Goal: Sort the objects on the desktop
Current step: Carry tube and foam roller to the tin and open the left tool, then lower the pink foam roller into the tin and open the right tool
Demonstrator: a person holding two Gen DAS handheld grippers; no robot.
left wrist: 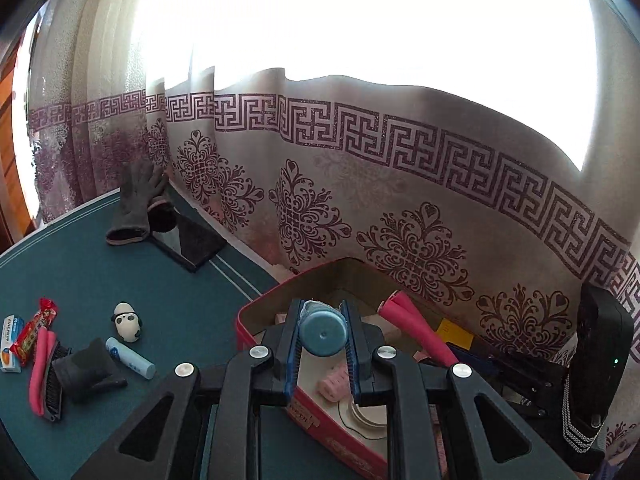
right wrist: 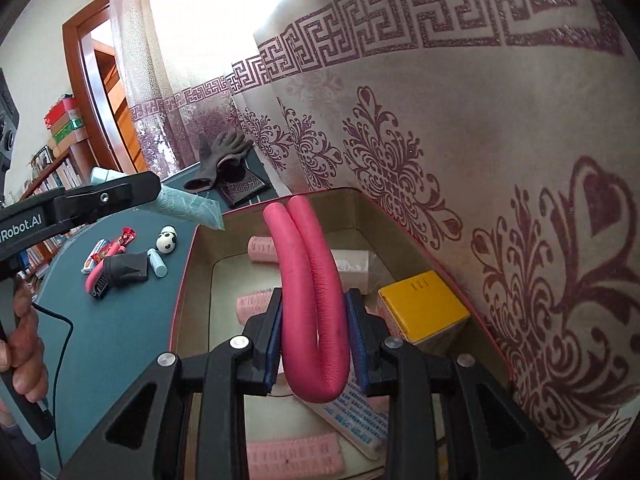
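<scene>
My left gripper (left wrist: 323, 312) is shut on a teal tube (left wrist: 323, 332), held over the left rim of the red box (left wrist: 256, 336). In the right wrist view the same tube (right wrist: 188, 208) sticks out of the left gripper above the box's left wall (right wrist: 182, 292). My right gripper (right wrist: 314, 298) is shut on a folded pink foam curler (right wrist: 310, 280) and holds it over the inside of the box; the curler also shows in the left wrist view (left wrist: 416, 330). On the green table (left wrist: 120, 264) lie a panda toy (left wrist: 127, 322), a light blue stick (left wrist: 130, 358) and a black brush with a pink curler (left wrist: 44, 376).
The box holds pink hair rollers (right wrist: 262, 246), a yellow box (right wrist: 422, 306) and a white printed tube (right wrist: 356, 412). A grey glove (left wrist: 138, 204) and a dark pad (left wrist: 188, 240) lie at the table's far side. A snack packet (left wrist: 36, 332) and a small carton (left wrist: 10, 344) lie left. A patterned curtain (left wrist: 400, 200) hangs behind.
</scene>
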